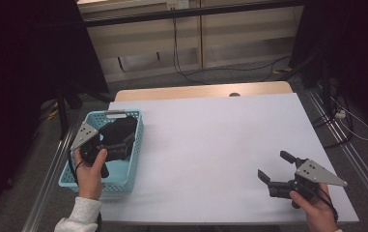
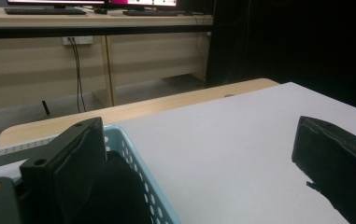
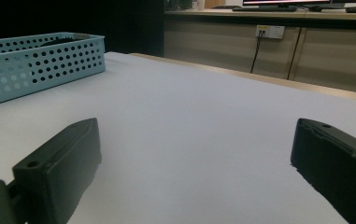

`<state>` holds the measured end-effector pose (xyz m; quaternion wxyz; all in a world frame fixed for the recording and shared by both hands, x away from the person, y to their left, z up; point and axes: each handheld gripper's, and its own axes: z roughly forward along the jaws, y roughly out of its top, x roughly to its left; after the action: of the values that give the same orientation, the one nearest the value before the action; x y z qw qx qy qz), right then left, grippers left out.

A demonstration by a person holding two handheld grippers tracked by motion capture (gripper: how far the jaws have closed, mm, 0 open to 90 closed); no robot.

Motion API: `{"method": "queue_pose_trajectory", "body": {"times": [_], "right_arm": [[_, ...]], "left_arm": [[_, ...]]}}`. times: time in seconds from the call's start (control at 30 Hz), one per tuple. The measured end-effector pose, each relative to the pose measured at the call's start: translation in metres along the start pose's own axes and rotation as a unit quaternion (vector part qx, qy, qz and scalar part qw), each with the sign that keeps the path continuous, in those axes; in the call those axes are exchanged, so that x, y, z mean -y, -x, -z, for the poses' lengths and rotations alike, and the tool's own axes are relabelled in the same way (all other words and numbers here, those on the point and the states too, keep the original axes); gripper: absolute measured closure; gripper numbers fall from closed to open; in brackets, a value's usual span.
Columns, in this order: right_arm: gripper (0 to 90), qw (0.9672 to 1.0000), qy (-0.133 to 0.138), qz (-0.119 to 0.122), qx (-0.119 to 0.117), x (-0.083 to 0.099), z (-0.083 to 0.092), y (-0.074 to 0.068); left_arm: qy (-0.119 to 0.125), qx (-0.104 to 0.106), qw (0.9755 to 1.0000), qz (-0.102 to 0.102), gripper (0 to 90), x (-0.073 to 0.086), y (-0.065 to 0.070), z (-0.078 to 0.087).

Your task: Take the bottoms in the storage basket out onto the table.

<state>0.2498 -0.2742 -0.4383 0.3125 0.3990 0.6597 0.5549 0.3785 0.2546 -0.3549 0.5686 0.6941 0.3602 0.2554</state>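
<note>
The left gripper point(image 1: 105, 137) hangs over the basket point(image 1: 134, 159), its jaws wide apart with nothing between them; in the left gripper view one jaw stands inside the basket's rim point(image 2: 140, 161) above a dark cloth point(image 2: 115, 191), the other out over the white table point(image 2: 231, 149); whether a jaw touches the cloth I cannot tell. The right gripper point(image 1: 275, 166) sits low at the table's near right corner, well apart from the basket, jaws wide and empty; its own view looks across the bare table point(image 3: 189, 121) to the basket point(image 3: 40, 63) at far left. The cloth point(image 1: 119, 130) lies inside the basket, at the table's left edge.
</note>
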Motion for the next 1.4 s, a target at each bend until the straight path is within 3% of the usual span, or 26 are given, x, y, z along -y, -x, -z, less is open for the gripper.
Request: {"method": "queue_pose_trajectory", "body": {"times": [0.4, 0.53, 0.77, 1.07, 1.4], "right_arm": [[1.1, 1.0, -0.004, 0.001, -0.007, 0.0, -0.002, -0.002], [1.0, 1.0, -0.005, 0.001, -0.007, 0.001, -0.001, -0.002], [1.0, 1.0, -0.003, -0.002, -0.003, 0.002, 0.006, 0.0], [1.0, 1.0, -0.007, -0.002, 0.004, 0.003, 0.011, 0.0], [1.0, 0.9999, -0.01, 0.003, 0.0, 0.003, 0.007, -0.001]], "left_arm": [[-0.015, -0.013, 0.9998, 0.003, 3.1, -0.006, -0.016, -0.013], [-0.02, -0.01, 0.9997, 0.013, 3.1, -0.003, -0.022, -0.018], [-0.032, -0.024, 0.9991, 0.014, 3.1, 0.0, -0.033, -0.024], [-0.048, -0.025, 0.9985, 0.011, 3.1, 0.0, -0.039, -0.037], [-0.056, -0.034, 0.9975, 0.024, 3.1, 0.002, -0.049, -0.042]]}}
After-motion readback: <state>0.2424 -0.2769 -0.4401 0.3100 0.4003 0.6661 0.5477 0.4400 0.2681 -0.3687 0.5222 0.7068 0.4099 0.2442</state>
